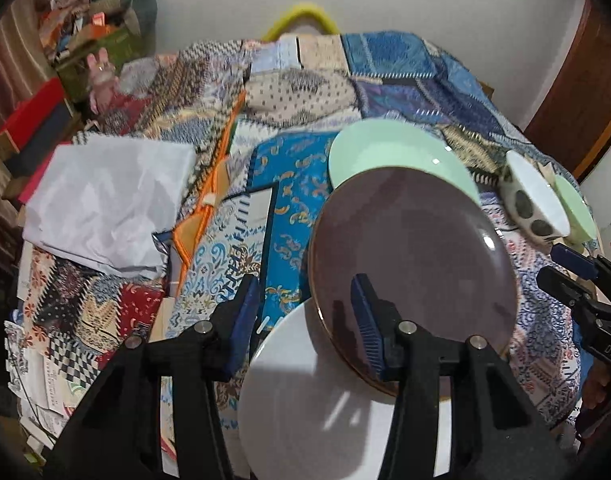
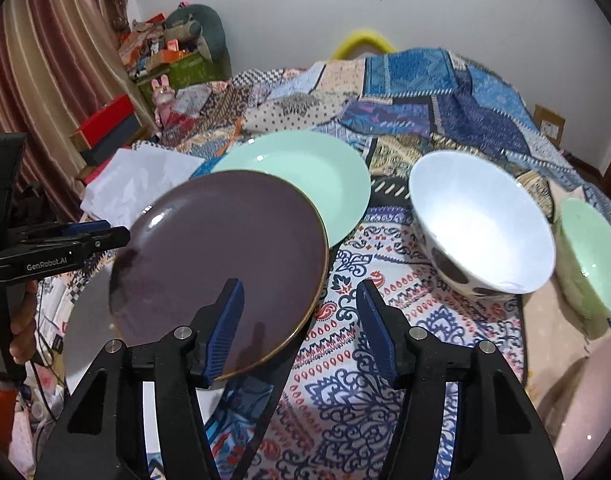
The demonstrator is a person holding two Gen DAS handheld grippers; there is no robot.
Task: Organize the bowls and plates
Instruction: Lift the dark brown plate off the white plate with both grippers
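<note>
Bare quilt (image 2: 345,360) lies open near, between the brown plate (image 2: 217,264) and white bowl (image 2: 481,232). Farther, the green plate (image 2: 305,176) blocks the way.

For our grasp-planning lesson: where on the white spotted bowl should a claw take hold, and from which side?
Pinch its rim, one finger inside and one on the outer wall. The white spotted bowl lies tipped with its mouth facing the open right claw, so come from that side, probably at the part of the rim away from the green bowl.

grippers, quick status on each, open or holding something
Left hand-held gripper: open, holding nothing; the brown plate lies tilted beside it.
Right hand-held gripper: open, empty.
</note>
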